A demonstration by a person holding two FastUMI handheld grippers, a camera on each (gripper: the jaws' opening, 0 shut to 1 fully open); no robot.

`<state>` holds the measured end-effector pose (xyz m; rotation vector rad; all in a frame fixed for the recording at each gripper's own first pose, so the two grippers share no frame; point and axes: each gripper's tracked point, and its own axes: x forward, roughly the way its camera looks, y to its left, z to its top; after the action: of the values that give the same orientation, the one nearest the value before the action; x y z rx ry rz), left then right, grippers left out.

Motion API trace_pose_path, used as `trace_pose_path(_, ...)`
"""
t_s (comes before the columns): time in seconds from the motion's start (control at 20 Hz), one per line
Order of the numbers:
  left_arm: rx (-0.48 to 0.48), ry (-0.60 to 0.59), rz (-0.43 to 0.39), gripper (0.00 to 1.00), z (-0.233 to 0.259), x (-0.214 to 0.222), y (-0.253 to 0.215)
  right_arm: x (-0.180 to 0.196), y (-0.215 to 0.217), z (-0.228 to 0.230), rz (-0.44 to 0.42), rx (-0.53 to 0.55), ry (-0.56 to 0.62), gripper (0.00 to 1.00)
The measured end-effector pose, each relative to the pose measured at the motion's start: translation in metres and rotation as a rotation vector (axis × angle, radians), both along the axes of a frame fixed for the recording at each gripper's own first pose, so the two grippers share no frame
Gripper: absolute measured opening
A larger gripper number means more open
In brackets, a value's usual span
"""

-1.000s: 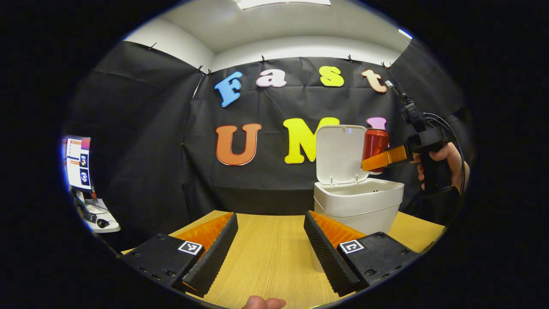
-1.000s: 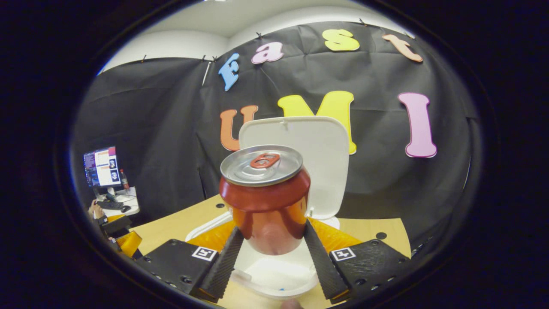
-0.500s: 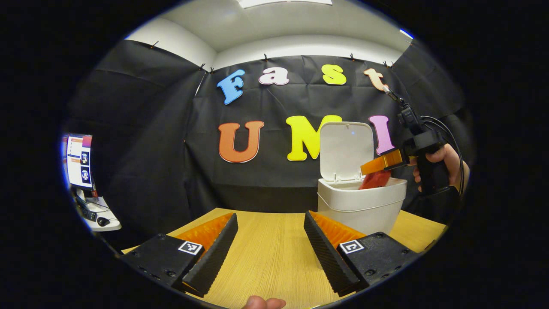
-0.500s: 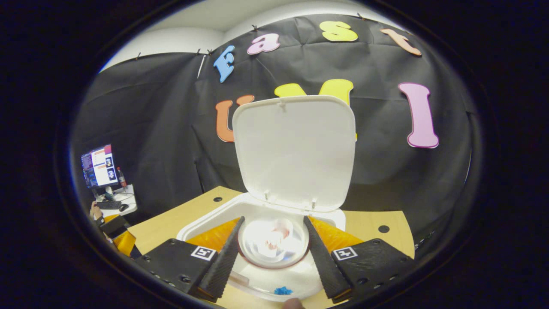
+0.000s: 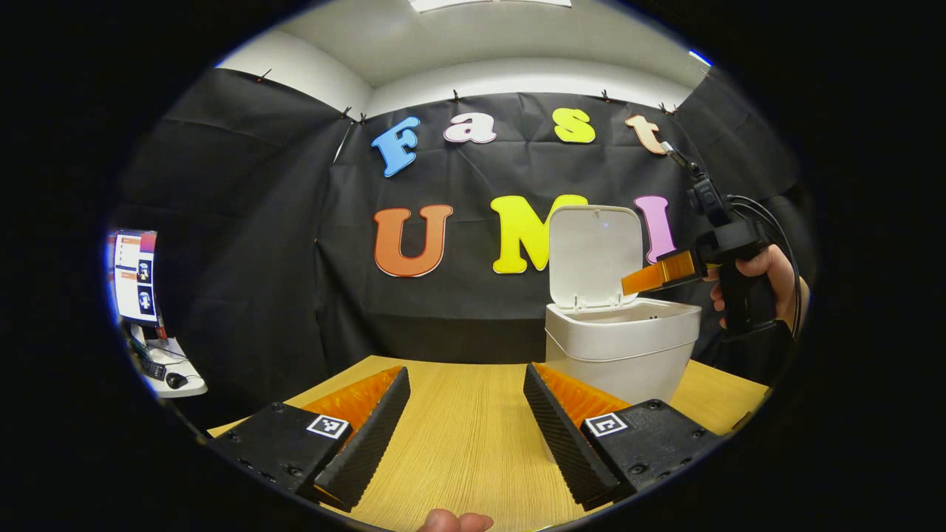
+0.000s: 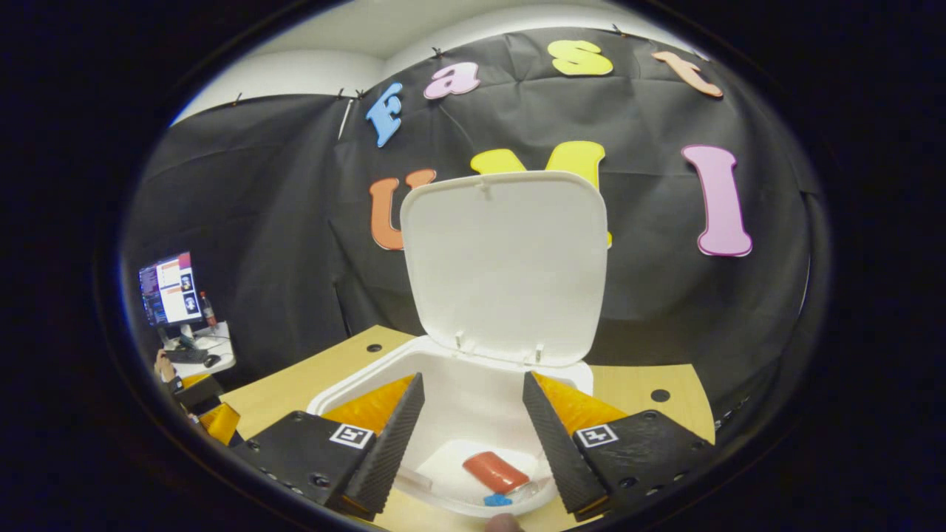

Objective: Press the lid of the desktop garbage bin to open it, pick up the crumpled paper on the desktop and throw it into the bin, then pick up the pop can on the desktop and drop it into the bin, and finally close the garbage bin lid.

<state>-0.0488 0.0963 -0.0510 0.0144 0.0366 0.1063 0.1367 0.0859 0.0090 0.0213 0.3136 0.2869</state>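
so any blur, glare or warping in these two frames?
Left gripper view: sharp, strong fisheye bending of the table edge, ceiling light at top blown out. Right gripper view: bin rim curves heavily, raised lid evenly lit without glare, can inside the bin slightly soft, monitor at the left small and overexposed.

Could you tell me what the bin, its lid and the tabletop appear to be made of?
The bin and its raised lid look like white moulded plastic with a smooth, slightly glossy finish: uniform colour, rounded corners and small moulded hinge tabs. The tabletop looks like light wood or a wood-look laminate, going by its fine parallel grain lines; which one cannot be told.
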Motion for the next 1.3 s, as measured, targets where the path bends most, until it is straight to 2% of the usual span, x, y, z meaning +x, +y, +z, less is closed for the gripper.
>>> trace_pose_path(0.15,0.000,0.005,-0.010,1.00,-0.002,0.000,-0.005,-0.006,0.003,0.009,-0.002,-0.012,-0.036,0.84)
trace_pose_path(0.3,-0.010,0.009,-0.019,1.00,-0.004,0.001,-0.008,-0.011,0.005,0.023,-0.009,-0.023,-0.079,0.93)
trace_pose_path(0.4,-0.013,0.012,-0.020,1.00,-0.004,0.001,-0.009,-0.013,0.003,0.033,-0.025,-0.029,-0.112,0.94)
trace_pose_path(0.65,-0.022,0.009,-0.032,1.00,-0.008,0.001,-0.010,-0.009,-0.004,0.059,-0.073,-0.022,-0.175,0.94)
trace_pose_path(1.05,-0.041,0.028,-0.098,1.00,-0.024,0.005,-0.026,-0.003,-0.006,0.117,-0.136,-0.022,-0.282,0.94)
trace_pose_path(1.3,-0.058,0.034,-0.152,1.00,-0.030,0.007,-0.042,0.022,-0.010,0.159,-0.186,-0.025,-0.336,0.93)
